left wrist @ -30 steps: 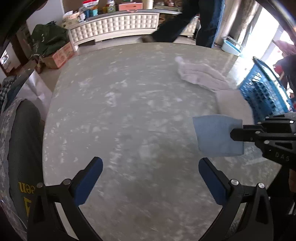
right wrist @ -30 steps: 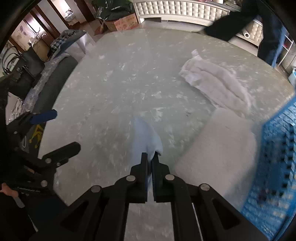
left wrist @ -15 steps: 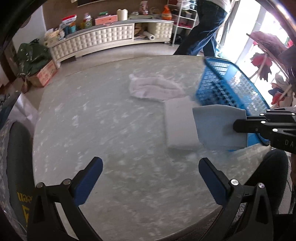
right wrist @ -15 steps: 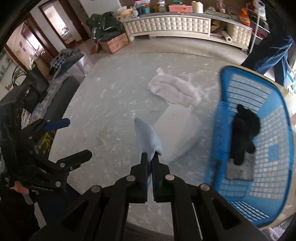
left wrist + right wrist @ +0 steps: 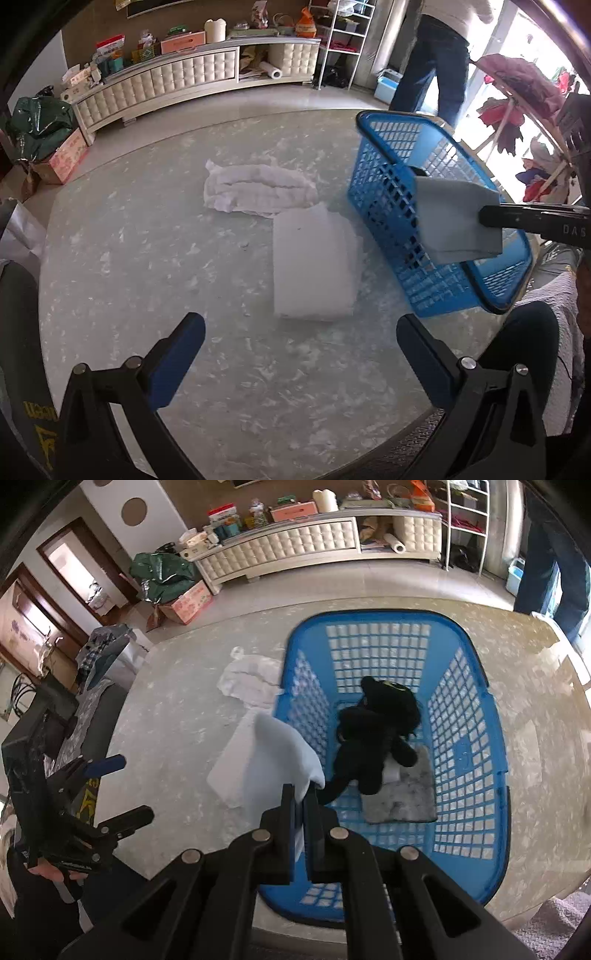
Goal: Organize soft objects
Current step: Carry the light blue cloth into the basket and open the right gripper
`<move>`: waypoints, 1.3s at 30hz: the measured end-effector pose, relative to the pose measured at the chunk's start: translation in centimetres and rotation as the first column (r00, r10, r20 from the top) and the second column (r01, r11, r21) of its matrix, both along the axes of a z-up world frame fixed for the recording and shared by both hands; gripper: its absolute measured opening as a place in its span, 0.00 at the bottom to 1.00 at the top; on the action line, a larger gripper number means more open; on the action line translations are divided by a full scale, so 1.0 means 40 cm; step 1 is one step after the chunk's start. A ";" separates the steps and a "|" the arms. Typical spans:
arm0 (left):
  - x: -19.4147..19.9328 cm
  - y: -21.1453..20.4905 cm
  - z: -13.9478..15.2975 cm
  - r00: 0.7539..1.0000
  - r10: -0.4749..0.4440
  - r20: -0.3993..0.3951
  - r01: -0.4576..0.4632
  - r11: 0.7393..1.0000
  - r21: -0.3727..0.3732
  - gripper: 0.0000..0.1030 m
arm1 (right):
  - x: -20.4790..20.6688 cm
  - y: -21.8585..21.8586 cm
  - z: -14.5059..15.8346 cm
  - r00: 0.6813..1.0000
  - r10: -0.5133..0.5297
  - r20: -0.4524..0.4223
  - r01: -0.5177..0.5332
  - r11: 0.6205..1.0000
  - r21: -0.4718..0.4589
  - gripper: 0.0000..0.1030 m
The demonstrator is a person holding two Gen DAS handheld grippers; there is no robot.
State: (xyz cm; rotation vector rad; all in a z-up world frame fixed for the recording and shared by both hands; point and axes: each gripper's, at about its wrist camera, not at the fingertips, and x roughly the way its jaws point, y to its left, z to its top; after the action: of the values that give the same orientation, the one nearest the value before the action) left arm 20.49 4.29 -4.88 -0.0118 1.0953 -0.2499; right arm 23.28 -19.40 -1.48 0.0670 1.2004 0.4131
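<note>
My right gripper [image 5: 300, 794] is shut on a light blue cloth [image 5: 275, 764], held in the air at the near left rim of the blue plastic basket [image 5: 476, 686]. The cloth [image 5: 458, 218] and right gripper [image 5: 484, 219] also show in the left wrist view, over the basket [image 5: 384, 199]. Inside the basket lie a black plush toy [image 5: 373, 734] and a grey cloth [image 5: 402, 794]. A folded white towel [image 5: 310, 266] and a crumpled white cloth [image 5: 258, 188] lie on the marble table [image 5: 147, 258]. My left gripper [image 5: 301, 354] is open and empty above the table's near side.
A person in jeans [image 5: 439, 55] stands beyond the table. A white cabinet [image 5: 177, 81] with clutter runs along the far wall. A cardboard box and green bag [image 5: 44, 136] sit on the floor at left. A clothes rack [image 5: 517, 92] is at right.
My right gripper has carried the light blue cloth rightward from above the table to the basket's rim. The left view has swung right, bringing the basket and towels into view.
</note>
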 end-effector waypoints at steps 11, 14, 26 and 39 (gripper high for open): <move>0.051 -0.005 -0.046 0.999 0.008 -0.042 -0.006 0.999 0.040 1.00 | 0.080 -0.067 -0.099 0.996 -0.036 -0.085 0.030 0.997 -0.073 0.04; 0.059 -0.005 -0.056 0.999 0.004 -0.050 -0.002 0.999 0.040 1.00 | 0.080 -0.073 -0.115 0.993 -0.045 -0.112 0.034 0.994 -0.104 0.04; 0.067 -0.005 -0.085 0.998 -0.007 -0.066 0.010 0.999 0.037 1.00 | 0.041 -0.064 -0.152 0.988 -0.029 -0.152 0.002 0.984 -0.180 0.04; 0.096 0.008 -0.119 0.996 -0.003 -0.085 0.007 0.999 0.050 1.00 | -0.030 -0.041 -0.085 0.999 -0.002 -0.053 -0.011 0.968 -0.251 0.83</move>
State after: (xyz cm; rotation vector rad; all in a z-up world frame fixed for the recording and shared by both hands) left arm 24.32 4.60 -9.63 0.0256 1.1856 -0.2282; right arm 22.06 -21.04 -4.88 -0.1447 1.2965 0.2619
